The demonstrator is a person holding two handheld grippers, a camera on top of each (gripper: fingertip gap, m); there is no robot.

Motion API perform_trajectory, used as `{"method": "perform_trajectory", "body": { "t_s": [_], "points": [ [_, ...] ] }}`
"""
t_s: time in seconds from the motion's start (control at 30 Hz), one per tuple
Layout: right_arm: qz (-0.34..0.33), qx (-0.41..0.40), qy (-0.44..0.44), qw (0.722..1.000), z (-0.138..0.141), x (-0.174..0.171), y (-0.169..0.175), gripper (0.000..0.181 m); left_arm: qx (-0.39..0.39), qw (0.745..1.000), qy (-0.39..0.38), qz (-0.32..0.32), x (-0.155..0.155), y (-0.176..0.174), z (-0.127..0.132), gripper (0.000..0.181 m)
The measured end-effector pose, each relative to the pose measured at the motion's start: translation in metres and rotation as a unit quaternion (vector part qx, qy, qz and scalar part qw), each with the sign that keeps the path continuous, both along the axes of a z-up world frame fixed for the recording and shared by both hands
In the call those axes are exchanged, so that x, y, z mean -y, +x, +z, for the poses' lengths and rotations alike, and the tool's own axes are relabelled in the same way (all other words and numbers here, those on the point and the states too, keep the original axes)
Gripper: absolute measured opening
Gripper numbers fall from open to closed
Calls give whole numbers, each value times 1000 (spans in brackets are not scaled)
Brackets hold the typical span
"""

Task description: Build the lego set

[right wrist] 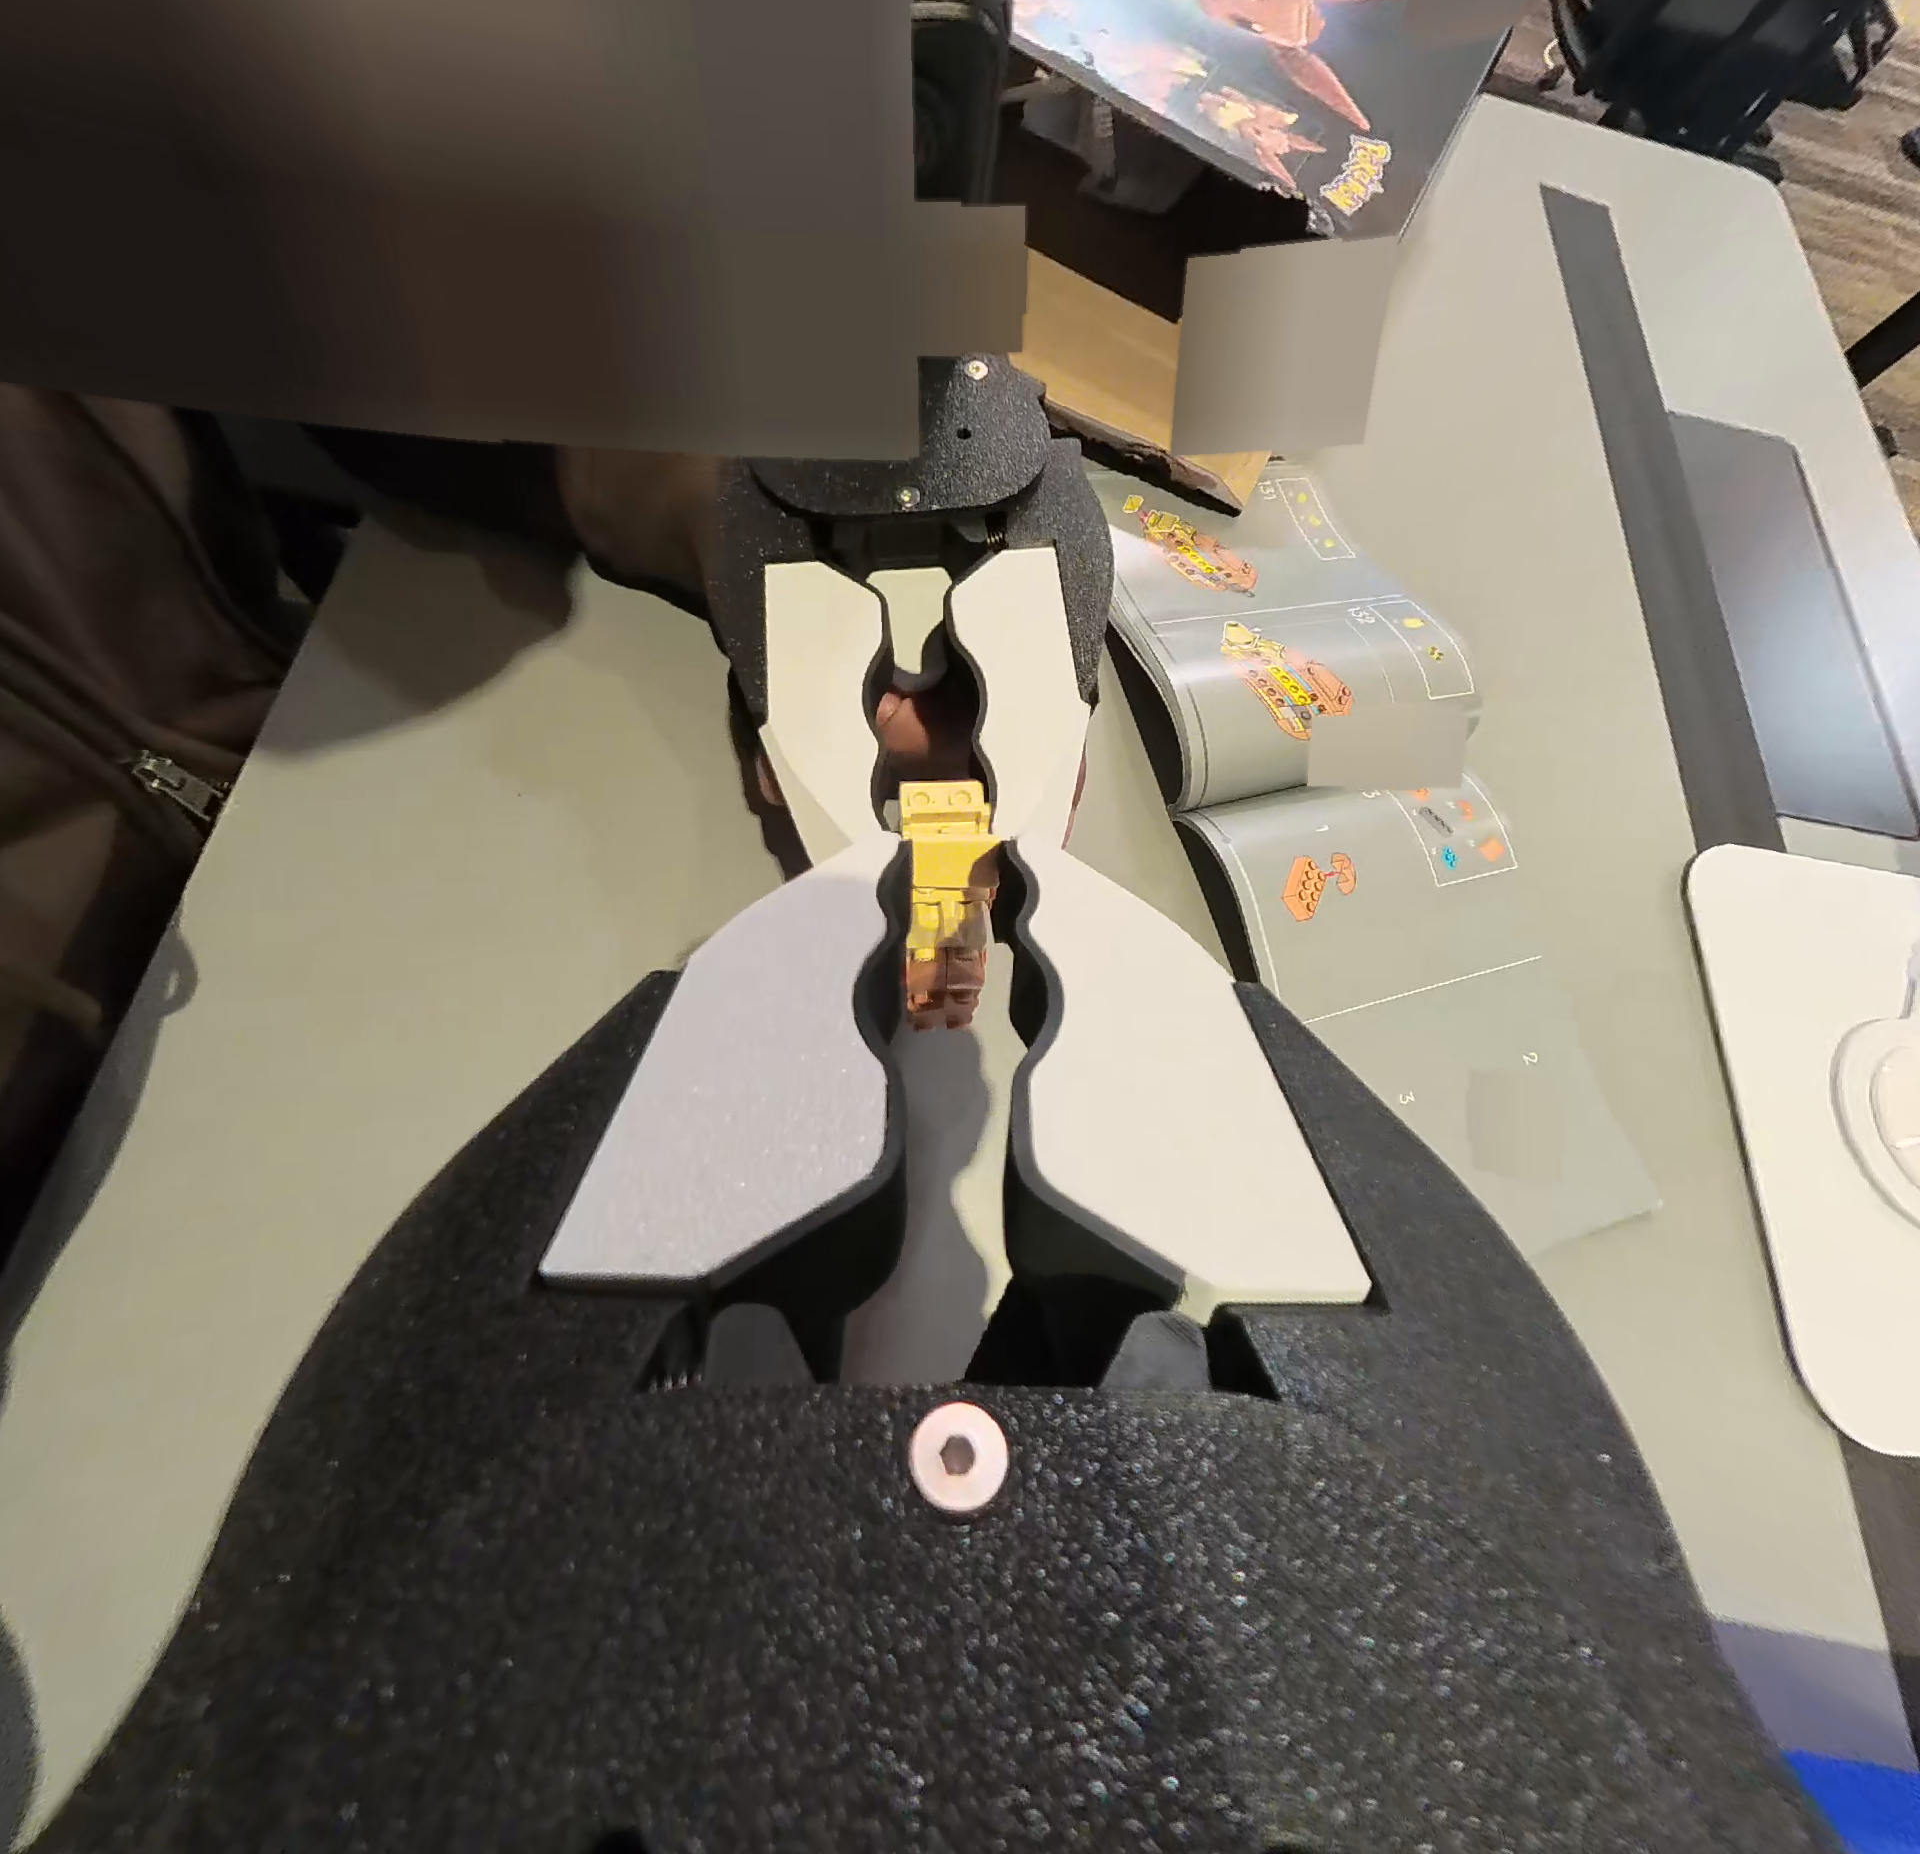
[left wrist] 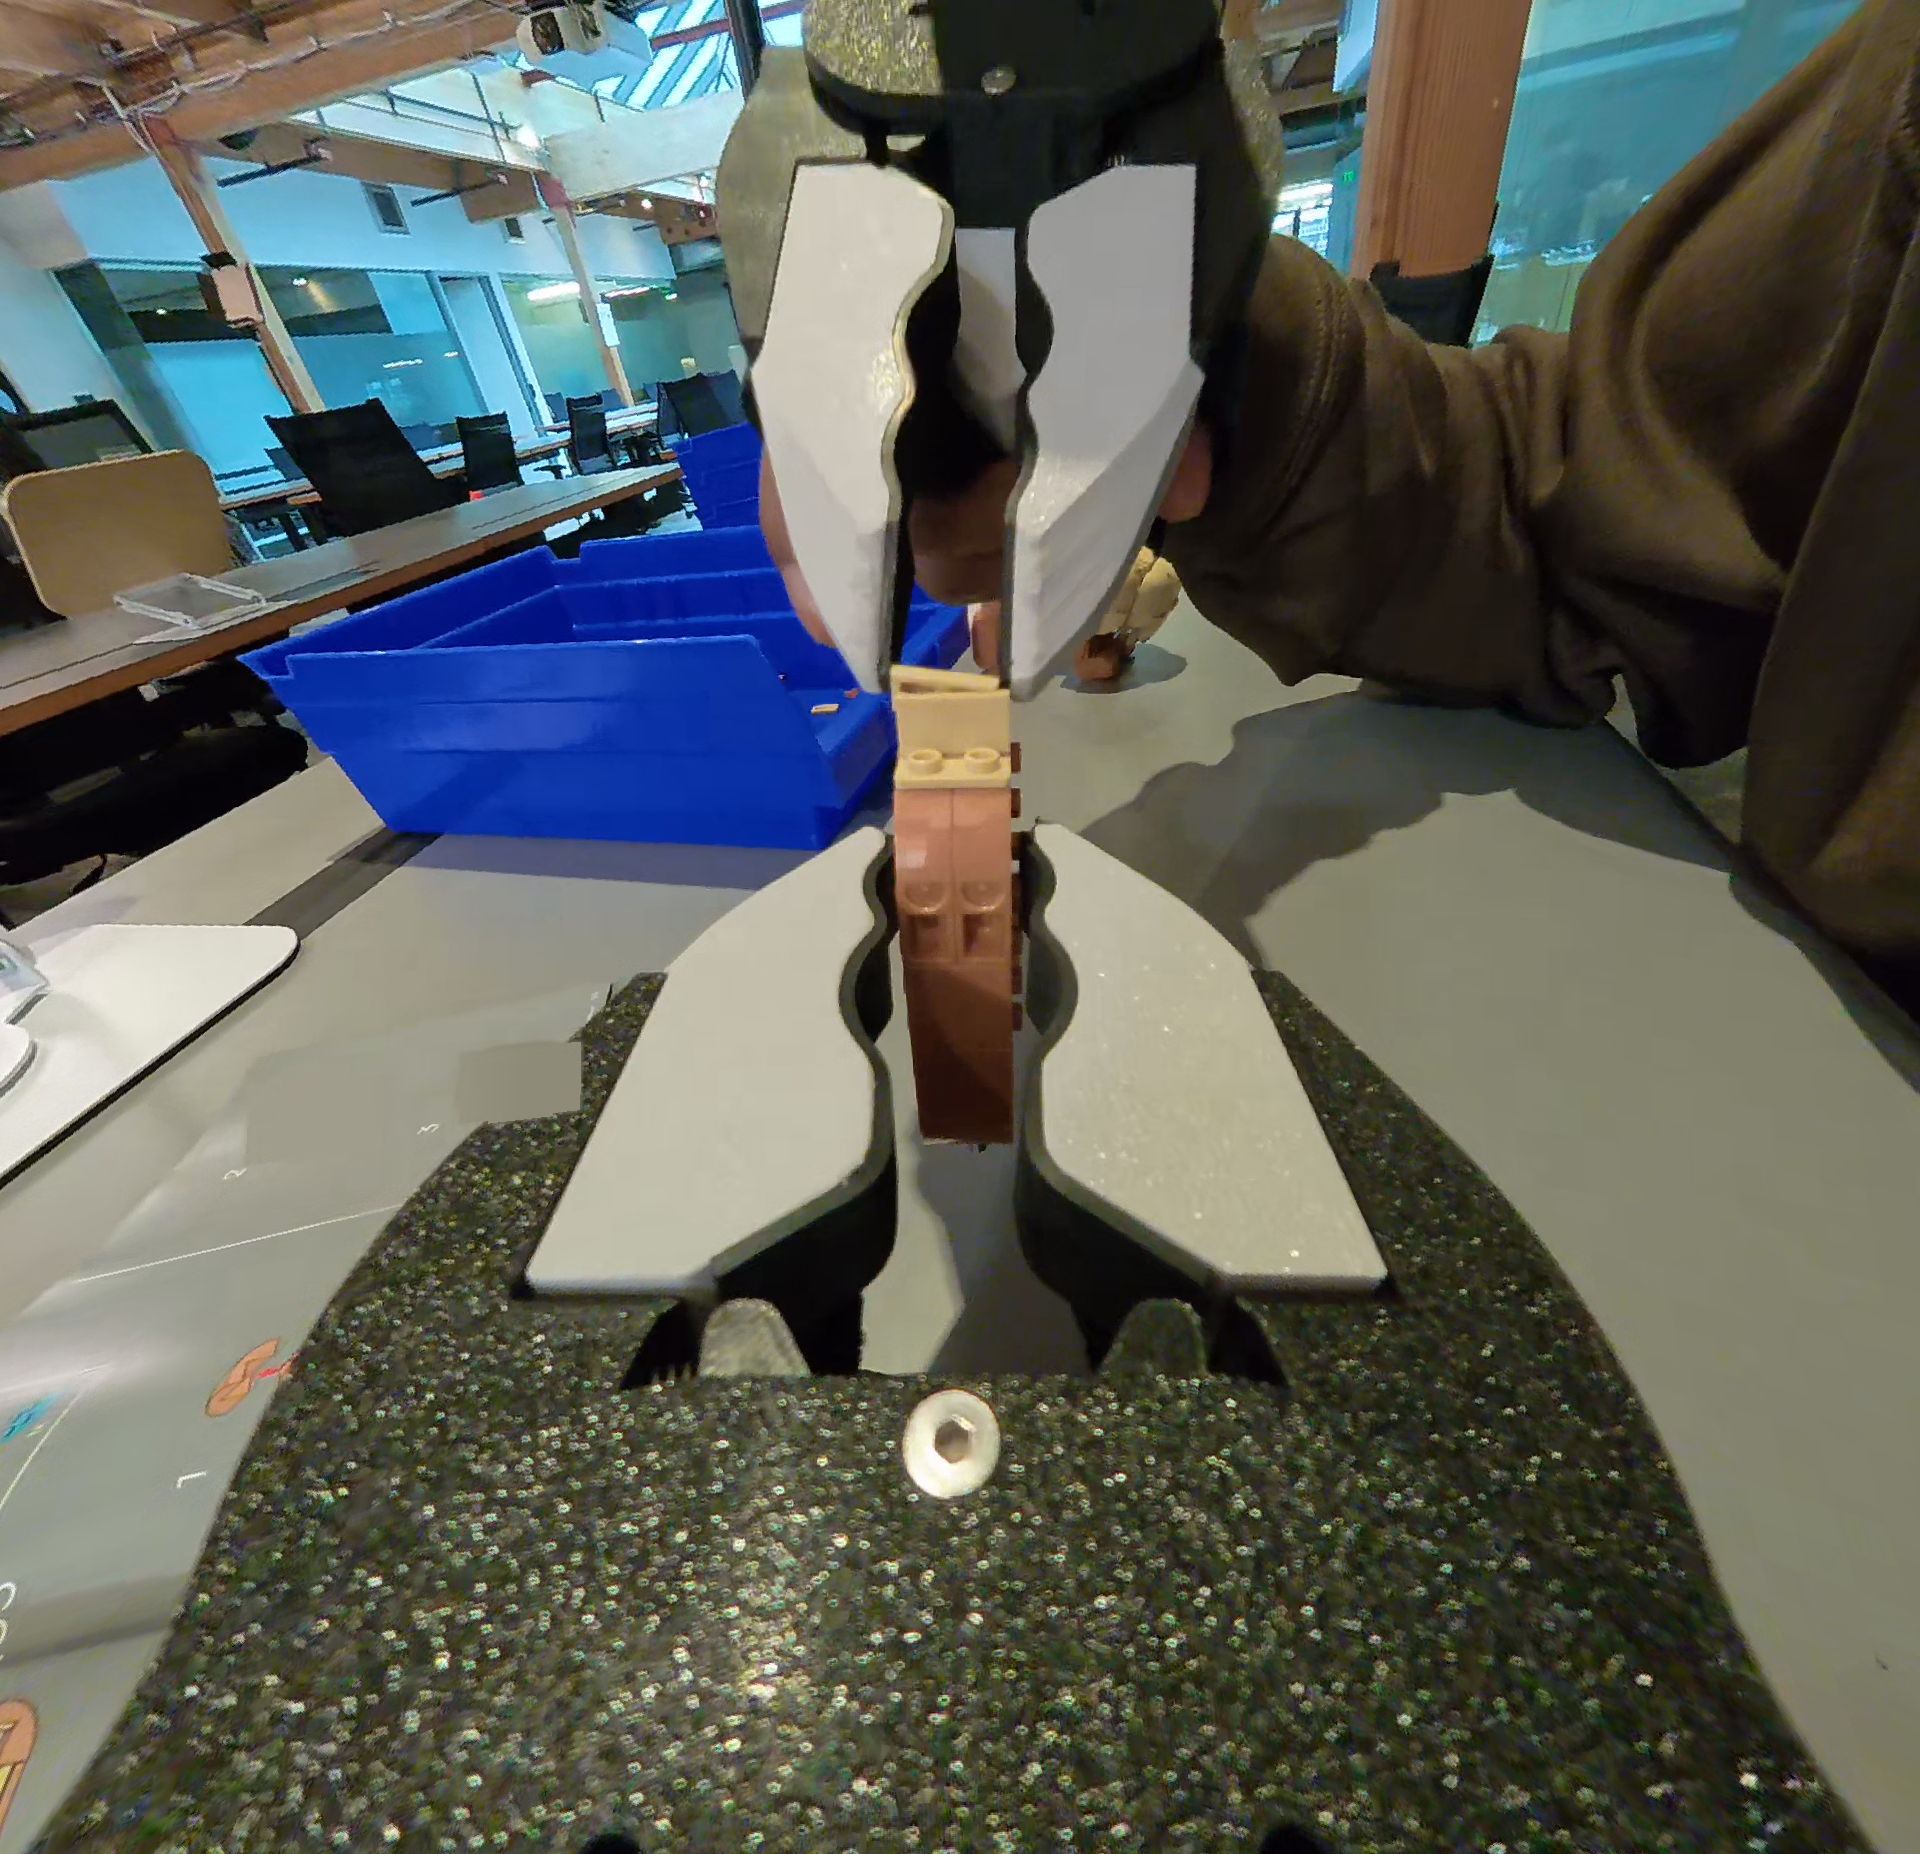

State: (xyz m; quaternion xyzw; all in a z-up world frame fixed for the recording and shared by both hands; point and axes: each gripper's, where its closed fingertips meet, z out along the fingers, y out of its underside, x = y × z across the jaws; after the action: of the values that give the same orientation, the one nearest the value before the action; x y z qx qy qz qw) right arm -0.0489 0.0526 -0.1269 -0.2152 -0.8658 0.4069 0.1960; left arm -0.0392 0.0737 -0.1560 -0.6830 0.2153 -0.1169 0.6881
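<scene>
Between the two grippers, above the grey worktop (left wrist: 1403,952), hangs a slim brown-and-tan brick assembly (left wrist: 958,931). The left gripper (left wrist: 956,848) is clamped on its brown end; the right gripper (left wrist: 951,677), coming from the far side, is closed on the tan tip. Beyond and left of the left gripper sit blue plastic bins (left wrist: 582,724), and a small tan brick figure (left wrist: 1138,599) lies behind the right gripper's finger, partly hidden. An olive sleeve (left wrist: 1558,516) fills the right side. Only the right wrist view shows the open instruction booklet (right wrist: 1351,765) right of the grippers and the printed set box (right wrist: 1226,69) beyond it; there the assembly (right wrist: 951,900) appears yellowish.
</scene>
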Motion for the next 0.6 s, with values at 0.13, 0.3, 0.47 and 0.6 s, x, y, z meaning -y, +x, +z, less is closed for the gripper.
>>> {"method": "perform_trajectory", "body": {
  "t_s": [0.13,0.3,0.47,0.6],
  "points": [
    [2,-4,11,1000,3,-2,5,15,3,1000,5,0,1,0,2,21],
    [5,-9,8,1000,8,-3,9,15,3,1000,12,-6,2,3,4,21],
    [9,8,-3,1000,6,-3,11,15,8,1000,13,-10,2,4,5,21],
    [5,30,-7,1000,3,-6,11,15,5,1000,8,-11,2,4,3,21]
  ]
}}
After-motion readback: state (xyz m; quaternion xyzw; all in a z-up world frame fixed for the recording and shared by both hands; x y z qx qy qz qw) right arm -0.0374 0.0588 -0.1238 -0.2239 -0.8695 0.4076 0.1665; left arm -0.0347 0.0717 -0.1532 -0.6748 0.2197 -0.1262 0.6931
